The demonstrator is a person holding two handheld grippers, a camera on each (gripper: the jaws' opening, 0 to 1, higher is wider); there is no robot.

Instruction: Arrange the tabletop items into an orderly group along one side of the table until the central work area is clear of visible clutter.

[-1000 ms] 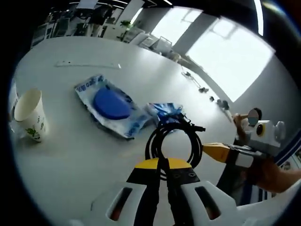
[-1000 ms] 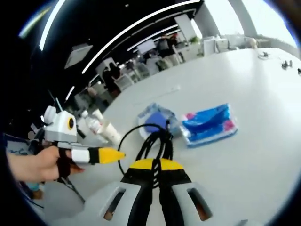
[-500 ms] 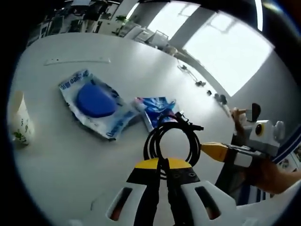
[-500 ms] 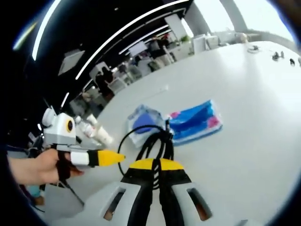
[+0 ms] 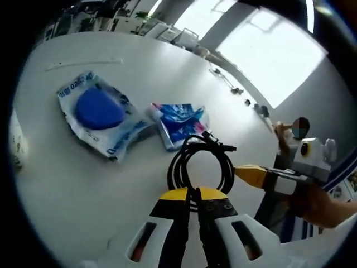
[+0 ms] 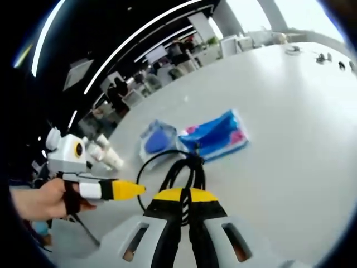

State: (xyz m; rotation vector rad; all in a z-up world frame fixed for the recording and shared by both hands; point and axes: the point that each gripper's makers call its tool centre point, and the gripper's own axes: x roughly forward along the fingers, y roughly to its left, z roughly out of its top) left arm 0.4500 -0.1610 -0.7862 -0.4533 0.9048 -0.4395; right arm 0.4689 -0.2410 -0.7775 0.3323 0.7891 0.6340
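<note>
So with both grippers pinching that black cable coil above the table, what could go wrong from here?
Both the left gripper and the right gripper are shut on the same black cable coil; if the hands drift apart, the loops could pull open or slip from one pinch. The plug end sticks out loose and might snag the blue snack pack or the wrapper with the blue disc on the way down, scattering them.

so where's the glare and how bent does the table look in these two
Left gripper view: window blown out white at upper right, table bulges like a dome, cable sharp. Right gripper view: ceiling strip lights bow into arcs, window corner washed out, background people soft, blue pack clear.
</note>
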